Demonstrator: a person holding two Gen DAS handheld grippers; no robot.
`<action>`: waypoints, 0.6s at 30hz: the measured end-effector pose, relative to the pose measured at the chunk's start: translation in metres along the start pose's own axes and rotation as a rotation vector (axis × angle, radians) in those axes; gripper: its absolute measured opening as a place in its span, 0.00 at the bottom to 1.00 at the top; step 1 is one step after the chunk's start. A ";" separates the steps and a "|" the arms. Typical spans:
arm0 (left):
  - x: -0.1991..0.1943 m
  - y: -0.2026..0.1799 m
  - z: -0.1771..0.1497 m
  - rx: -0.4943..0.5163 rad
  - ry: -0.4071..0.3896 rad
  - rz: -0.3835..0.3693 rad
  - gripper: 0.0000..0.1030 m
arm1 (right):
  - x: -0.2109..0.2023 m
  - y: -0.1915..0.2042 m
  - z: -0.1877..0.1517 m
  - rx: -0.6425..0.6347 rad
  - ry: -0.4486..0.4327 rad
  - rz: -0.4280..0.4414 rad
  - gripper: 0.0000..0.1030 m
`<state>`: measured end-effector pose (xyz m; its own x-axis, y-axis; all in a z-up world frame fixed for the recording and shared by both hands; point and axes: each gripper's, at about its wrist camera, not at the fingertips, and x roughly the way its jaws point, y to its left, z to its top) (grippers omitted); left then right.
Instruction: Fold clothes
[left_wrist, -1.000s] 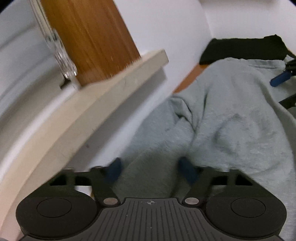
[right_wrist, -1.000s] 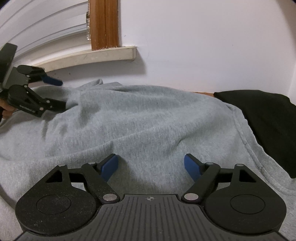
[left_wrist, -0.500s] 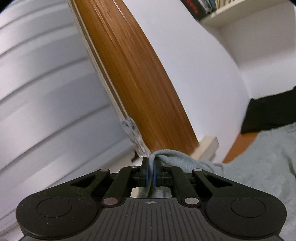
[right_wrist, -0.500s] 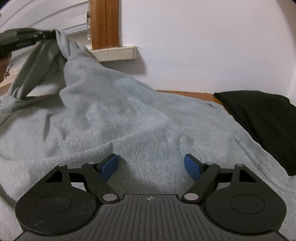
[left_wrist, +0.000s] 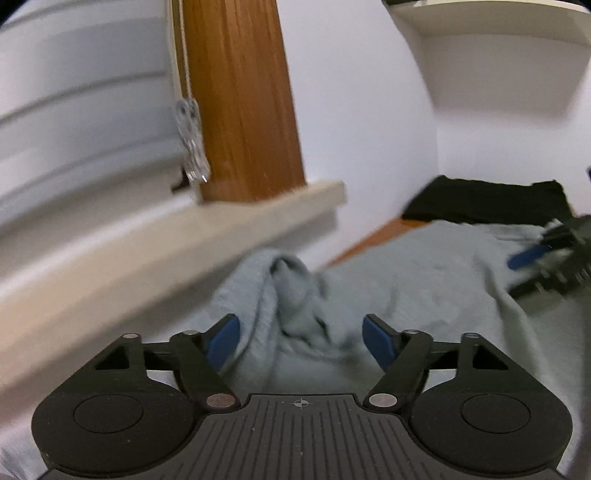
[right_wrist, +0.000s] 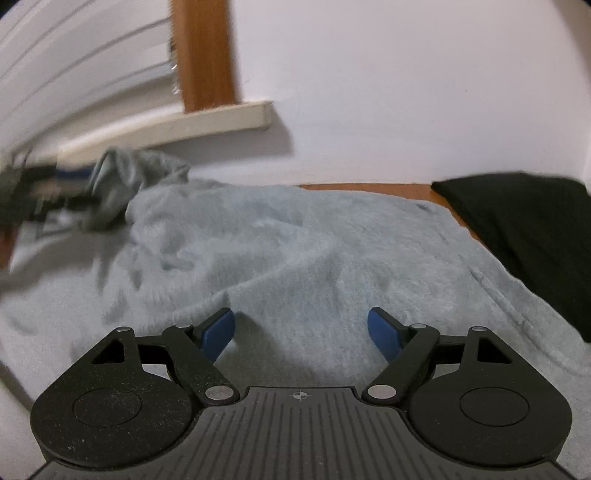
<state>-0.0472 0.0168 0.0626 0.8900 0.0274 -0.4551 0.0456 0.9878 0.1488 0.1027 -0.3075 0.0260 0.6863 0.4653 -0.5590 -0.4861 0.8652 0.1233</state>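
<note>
Right wrist view: big grey sweatshirt spread over the wooden surface, black garment folded at its far right. Bunched fold heaped under the window sill. Left gripper jaws just sprung apart, fold loose between them, pads not pressing. Right gripper spread wide over the fabric, gripping nothing.

The grey sweatshirt, soft and fleecy, lies spread over the wooden table, rumpled with shallow wrinkles. One bunched part stands heaped up near the wall below the sill. A seam runs along its right side. A folded black garment lies beside it, touching its far right edge.
</note>
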 end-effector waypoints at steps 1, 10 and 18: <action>-0.005 0.001 -0.003 -0.006 0.007 -0.006 0.76 | -0.001 -0.003 0.002 0.024 -0.004 -0.004 0.76; -0.047 0.026 -0.020 -0.055 0.019 0.013 0.88 | 0.004 0.040 0.030 -0.070 -0.079 -0.001 0.75; -0.099 0.073 -0.041 -0.167 -0.031 0.065 1.00 | 0.042 0.122 0.059 -0.229 -0.047 0.059 0.75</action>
<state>-0.1504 0.0920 0.0828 0.9022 0.0895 -0.4219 -0.0858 0.9959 0.0279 0.1045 -0.1716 0.0655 0.6748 0.5270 -0.5166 -0.6327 0.7735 -0.0375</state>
